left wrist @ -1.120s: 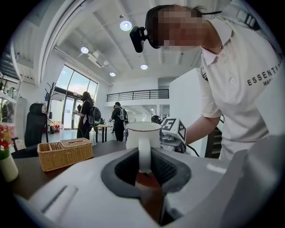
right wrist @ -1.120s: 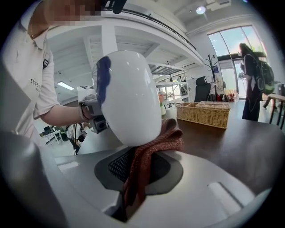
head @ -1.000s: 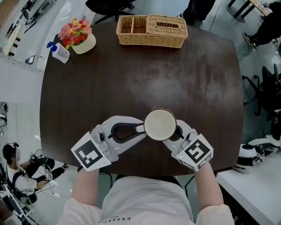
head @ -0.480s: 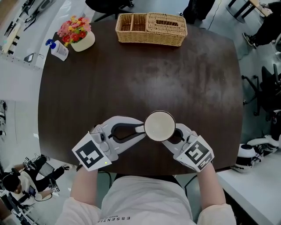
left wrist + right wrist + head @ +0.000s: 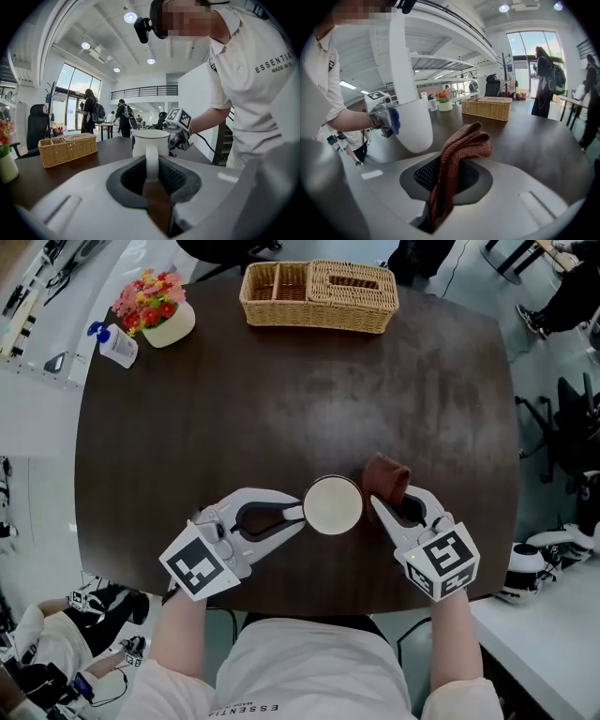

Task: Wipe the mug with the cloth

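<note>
At left, I find my left gripper (image 5: 298,514) clamped on the white mug's (image 5: 334,505) handle, a grip that only its own view reveals. The mug is near the front edge of the dark table (image 5: 281,399). My right gripper (image 5: 398,509) pinches the brown cloth (image 5: 386,479) just beside the mug. A wicker basket (image 5: 319,298) stands at the far edge; I cannot read its contents.
</note>
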Motion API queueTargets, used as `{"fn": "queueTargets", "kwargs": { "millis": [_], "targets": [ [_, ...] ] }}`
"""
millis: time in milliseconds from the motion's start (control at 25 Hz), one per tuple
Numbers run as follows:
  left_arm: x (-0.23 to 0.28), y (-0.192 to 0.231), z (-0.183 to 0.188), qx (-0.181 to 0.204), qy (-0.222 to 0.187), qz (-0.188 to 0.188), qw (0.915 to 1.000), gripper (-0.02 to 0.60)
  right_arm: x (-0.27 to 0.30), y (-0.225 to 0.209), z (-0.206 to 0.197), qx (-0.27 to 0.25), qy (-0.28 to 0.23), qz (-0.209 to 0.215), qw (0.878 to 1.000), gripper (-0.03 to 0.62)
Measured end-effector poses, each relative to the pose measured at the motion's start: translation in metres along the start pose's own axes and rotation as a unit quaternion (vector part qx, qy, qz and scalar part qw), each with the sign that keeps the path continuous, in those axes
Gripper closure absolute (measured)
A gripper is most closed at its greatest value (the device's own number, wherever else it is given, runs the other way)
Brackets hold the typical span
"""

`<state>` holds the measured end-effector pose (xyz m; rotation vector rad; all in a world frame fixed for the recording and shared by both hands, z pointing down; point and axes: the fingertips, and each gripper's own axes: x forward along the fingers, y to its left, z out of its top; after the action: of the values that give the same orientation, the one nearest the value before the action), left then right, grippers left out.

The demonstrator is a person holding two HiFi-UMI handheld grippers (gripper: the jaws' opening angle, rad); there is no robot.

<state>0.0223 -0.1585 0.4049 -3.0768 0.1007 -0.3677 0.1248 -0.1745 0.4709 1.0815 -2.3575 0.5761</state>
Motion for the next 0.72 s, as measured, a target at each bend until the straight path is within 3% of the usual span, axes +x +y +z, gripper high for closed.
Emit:
{"fn": "queueTargets", "kwargs": {
  "millis": [280,480,720],
  "targets": [
    [0.018,-0.002,-0.040,-0.015,0.024,-0.009,0.9996,0.511,0.004,-0.021,0.015,-0.033,-0.054,-0.075,0.995,0.517],
    [0.026,0.004,-0.065,-0.038,0.030,-0.011,0.9988,0.511,0.014,-0.025,0.008,-0.013,-0.053,-0.080,0.995,0.517],
    [0.028,0.005,-0.077,-0.035,0.039,-0.021,0.9984,0.511,0.016,-0.024,0.001,0.001,-0.048,-0.071,0.996,0.517]
  ]
}}
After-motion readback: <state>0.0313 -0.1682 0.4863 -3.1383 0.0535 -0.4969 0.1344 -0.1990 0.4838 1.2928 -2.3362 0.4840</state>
